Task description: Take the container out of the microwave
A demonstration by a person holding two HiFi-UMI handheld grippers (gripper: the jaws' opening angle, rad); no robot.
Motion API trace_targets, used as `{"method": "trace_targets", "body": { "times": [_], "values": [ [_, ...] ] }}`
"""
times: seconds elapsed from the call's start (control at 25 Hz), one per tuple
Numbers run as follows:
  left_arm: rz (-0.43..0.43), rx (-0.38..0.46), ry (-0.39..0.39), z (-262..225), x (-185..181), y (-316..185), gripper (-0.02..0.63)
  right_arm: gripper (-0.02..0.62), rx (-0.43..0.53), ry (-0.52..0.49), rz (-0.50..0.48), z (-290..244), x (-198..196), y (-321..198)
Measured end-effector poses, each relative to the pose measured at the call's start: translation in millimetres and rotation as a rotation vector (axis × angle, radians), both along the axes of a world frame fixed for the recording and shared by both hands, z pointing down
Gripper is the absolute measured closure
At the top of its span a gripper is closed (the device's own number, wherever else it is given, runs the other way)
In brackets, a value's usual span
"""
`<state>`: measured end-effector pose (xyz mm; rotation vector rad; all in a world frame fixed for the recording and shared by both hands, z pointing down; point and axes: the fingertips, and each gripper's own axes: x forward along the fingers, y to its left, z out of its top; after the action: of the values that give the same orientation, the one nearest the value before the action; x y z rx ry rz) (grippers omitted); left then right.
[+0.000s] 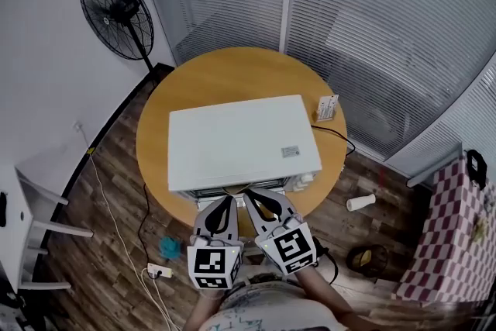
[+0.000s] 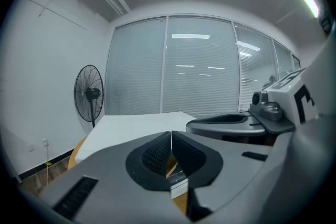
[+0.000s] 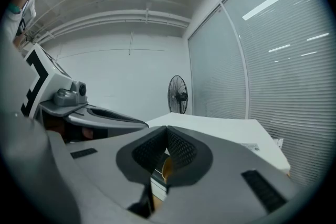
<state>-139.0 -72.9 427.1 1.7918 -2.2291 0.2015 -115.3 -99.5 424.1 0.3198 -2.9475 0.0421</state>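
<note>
Our left tongs (image 1: 226, 201) and right tongs (image 1: 256, 196) point side by side at the front of the one microwave (image 1: 240, 139) on the bench (image 1: 225, 70), both pairs pressed fully together.

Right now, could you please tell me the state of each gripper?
Left gripper: jaws closed, holding nothing.
Right gripper: jaws closed, holding nothing.

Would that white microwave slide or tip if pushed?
Probably heavy: the microwave is a big rigid box covering much of the table. Low and wide, it would likely slide rather than tip. The black cable beside it might snag.
</note>
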Motion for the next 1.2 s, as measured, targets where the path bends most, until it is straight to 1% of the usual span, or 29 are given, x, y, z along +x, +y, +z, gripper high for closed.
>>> {"method": "trace_targets", "body": {
  "times": [0.24, 0.48, 0.64, 0.88, 1.04, 1.2],
  "values": [
    [0.056, -0.004, -0.005, 2.0, -9.5, -5.8, 0.592, 0.601, -0.004, 0.013, 0.038, 3.9, -10.7, -2.8],
    [0.095, -0.044, 0.018, 17.2, -11.3, -4.5, 0.591, 0.601, -0.001, 0.027, 0.071, 6.7, -14.7, -4.8],
    [0.116, -0.073, 0.014, 28.0, -11.2, -6.2, 0.591, 0.601, -0.022, 0.046, 0.098, 9.9, -12.3, -6.7],
    [0.153, -0.122, -0.004, 45.3, -9.1, -7.8, 0.591, 0.601, -0.019, 0.061, 0.135, 17.2, -7.6, -9.6],
    [0.176, -0.154, 0.004, 58.2, -10.6, -7.0, 0.591, 0.601, -0.030, 0.082, 0.171, 16.6, -2.1, -10.5],
    [0.207, -0.186, 0.017, 70.8, -8.6, -10.6, 0.591, 0.601, -0.020, 0.094, 0.210, 23.1, 6.7, -17.0]
  ]
}}
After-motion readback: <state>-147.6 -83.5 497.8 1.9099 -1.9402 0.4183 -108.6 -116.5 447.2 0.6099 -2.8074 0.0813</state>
